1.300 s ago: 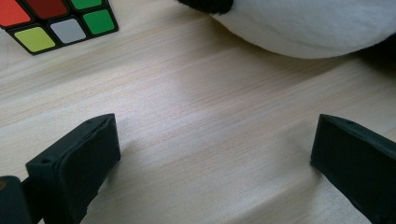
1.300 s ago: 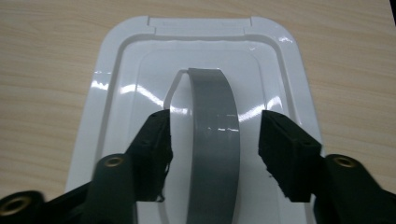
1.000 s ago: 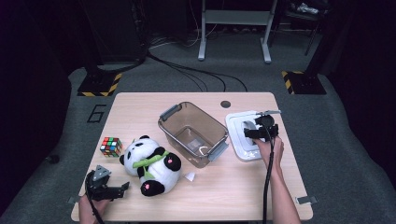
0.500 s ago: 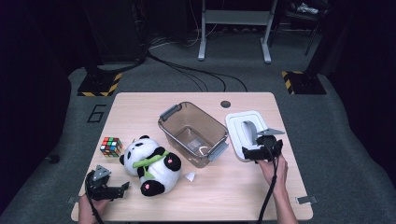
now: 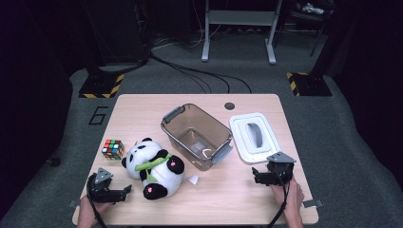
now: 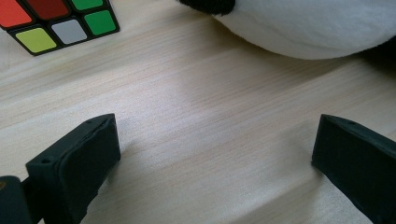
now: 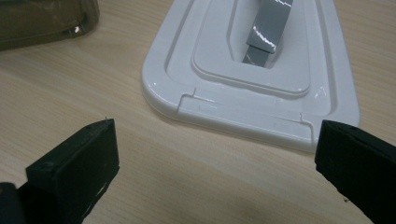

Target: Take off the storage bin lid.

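Note:
A white lid (image 5: 254, 137) with a grey handle lies flat on the wooden table, to the right of a clear brownish bin (image 5: 196, 135). My right gripper (image 5: 256, 175) sits just in front of the lid's near edge. Its jaws have just been opening and now stand wide open with nothing between them. In the right gripper view (image 7: 217, 140) the lid (image 7: 261, 70) lies ahead, apart from the fingers. A panda plush (image 5: 154, 168) lies left of the bin. My left gripper (image 5: 124, 192) rests open beside the panda (image 6: 303, 28), with bare wood between its fingers (image 6: 215, 135).
A Rubik's cube (image 5: 113, 148) sits at the table's left, also seen ahead in the left gripper view (image 6: 56, 18). A small white scrap (image 5: 192, 179) lies by the panda. The bin's corner (image 7: 42, 18) shows in the right gripper view. Dark floor with cables surrounds the table (image 5: 142, 109).
My right gripper has drawn back from over the lid toward the table's near edge and sunk lower. The lid stays lying flat. The left gripper has not moved.

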`<move>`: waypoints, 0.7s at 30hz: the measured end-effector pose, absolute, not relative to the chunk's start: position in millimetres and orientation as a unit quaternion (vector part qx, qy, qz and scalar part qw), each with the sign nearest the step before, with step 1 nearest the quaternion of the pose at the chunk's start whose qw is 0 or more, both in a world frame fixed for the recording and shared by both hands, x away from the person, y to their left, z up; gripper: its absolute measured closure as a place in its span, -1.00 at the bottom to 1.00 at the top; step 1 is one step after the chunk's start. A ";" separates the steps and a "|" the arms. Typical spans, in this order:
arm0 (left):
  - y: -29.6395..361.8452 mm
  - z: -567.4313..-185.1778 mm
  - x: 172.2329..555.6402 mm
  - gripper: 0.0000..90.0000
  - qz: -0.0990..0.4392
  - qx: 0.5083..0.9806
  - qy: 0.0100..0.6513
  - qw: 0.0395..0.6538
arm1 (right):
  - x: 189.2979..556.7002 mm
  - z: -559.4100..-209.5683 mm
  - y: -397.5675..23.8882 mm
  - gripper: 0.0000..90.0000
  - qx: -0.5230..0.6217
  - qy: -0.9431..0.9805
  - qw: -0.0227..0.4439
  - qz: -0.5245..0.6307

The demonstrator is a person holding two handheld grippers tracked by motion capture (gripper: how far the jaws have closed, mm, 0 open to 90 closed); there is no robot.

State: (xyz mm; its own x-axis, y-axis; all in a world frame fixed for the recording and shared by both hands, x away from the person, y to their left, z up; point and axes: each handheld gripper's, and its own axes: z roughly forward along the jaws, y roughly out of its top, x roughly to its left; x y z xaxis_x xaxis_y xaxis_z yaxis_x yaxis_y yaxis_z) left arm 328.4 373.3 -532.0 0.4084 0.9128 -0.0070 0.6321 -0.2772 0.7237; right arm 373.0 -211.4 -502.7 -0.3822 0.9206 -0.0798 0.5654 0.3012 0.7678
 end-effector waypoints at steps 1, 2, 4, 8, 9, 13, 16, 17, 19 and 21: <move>373.5 -531.9 328.6 -0.99 0.211 0.772 0.500 0.332 | 372.0 -504.9 -213.1 -1.00 0.484 0.763 0.269 0.334; 373.5 -531.8 328.6 -0.99 0.209 0.772 0.500 0.331 | 370.8 -507.3 -214.2 -1.00 0.487 0.762 0.265 0.333; 373.7 -530.7 328.4 -1.00 0.206 0.774 0.503 0.325 | 369.6 -516.0 -217.2 -1.00 0.495 0.763 0.248 0.335; 375.8 -529.4 326.9 -1.00 0.199 0.771 0.507 0.330 | 368.6 -522.4 -218.5 -1.00 0.492 0.769 0.245 0.326; 377.2 -528.4 326.6 -1.00 0.198 0.767 0.511 0.336 | 368.0 -526.4 -219.5 -1.00 0.495 0.767 0.243 0.327; 378.9 -522.8 325.5 -1.00 0.196 0.765 0.509 0.342 | 368.9 -528.4 -221.5 -1.00 0.503 0.769 0.230 0.320; 381.8 -512.3 323.7 -0.99 0.195 0.760 0.509 0.355 | 370.5 -528.9 -225.7 -1.00 0.503 0.772 0.215 0.323; 381.9 -509.6 323.4 -0.99 0.195 0.758 0.509 0.357 | 370.2 -528.9 -225.8 -1.00 0.503 0.773 0.215 0.322; 382.1 -506.4 323.2 -0.99 0.194 0.759 0.508 0.357 | 370.1 -529.0 -225.7 -1.00 0.503 0.772 0.216 0.323; 381.5 -499.8 322.9 -0.99 0.195 0.762 0.504 0.358 | 370.3 -528.9 -226.0 -1.00 0.503 0.773 0.213 0.323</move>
State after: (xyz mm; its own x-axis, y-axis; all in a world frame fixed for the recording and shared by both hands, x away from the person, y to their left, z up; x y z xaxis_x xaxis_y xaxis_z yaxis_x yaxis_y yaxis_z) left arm 322.9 381.5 -499.8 0.4163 0.9070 -0.0631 0.6272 -0.2362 0.7422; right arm 370.3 -226.0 -528.9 -0.4033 0.9151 -0.0050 0.6395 0.2857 0.7138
